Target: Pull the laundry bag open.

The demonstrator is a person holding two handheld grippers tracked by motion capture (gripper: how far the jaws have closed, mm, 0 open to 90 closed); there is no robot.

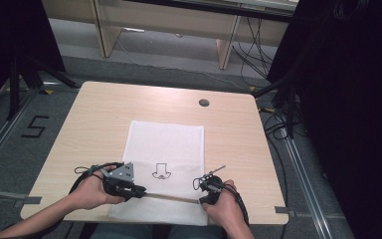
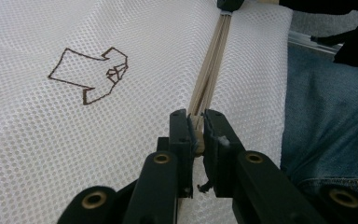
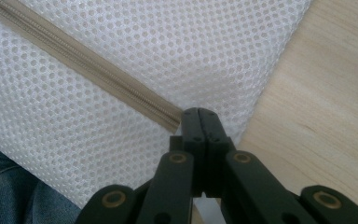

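Zipping the mesh laundry bag (image 1: 165, 144)
Left hand-held gripper (image 2: 196, 129) pinching zipper pull (image 2: 196, 135), right hand-held gripper (image 3: 199, 122) clamped on zipper (image 3: 79, 58) end; keep tape taut, slide straight.

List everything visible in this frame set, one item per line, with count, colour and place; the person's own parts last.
mesh bag: one, white, flat on the table's middle, a small dark outline drawing printed on it
zipper: one, beige, along the bag's near edge, between the two grippers
table: one, light wood, hole cover near its far edge
left gripper: one, black, shut on the zipper's end
right gripper: one, black, jaws shut at the zipper's other end by the bag's corner
hands: two, each holding a gripper
jeans: blue, below the table's near edge
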